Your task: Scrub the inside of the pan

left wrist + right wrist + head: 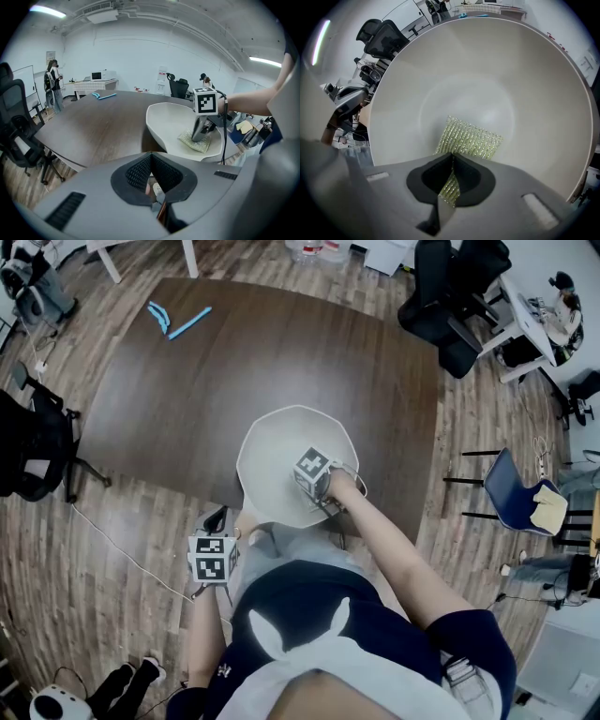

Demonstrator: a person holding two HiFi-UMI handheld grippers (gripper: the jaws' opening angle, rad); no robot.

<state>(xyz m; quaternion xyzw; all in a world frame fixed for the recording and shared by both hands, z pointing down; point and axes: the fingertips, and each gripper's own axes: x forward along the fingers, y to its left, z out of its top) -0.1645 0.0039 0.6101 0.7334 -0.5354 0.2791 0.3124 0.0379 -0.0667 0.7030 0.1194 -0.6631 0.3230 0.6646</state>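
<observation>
Filling most of the head view, a broad dark brown wooden table (187, 390) stands on a pale plank floor, with black office chairs (37, 451) at its left side. At the table's near edge sits a wide, shallow, cream-white pan with a faceted rim (267, 427), right in front of the person.

The right gripper (451, 161) reaches down into the pan's bowl from the near side, its marker cube tilted above the pan floor. Its jaws are pressed together on one edge of a yellow-green glittery ribbed scrubbing pad (471, 138). The rest of the pad lies spread flat on the bottom of the pan, a little toward the near side of the centre.

The left gripper (151, 157) is held off the table, below and to the left of the pan and apart from it. Its black mesh-faced jaws meet in a closed line, and nothing from the table shows between them. It looks across the tabletop toward the pan and the other gripper.

Well apart, at the table's far left, lie a few thin light-blue sticks (178, 320).
</observation>
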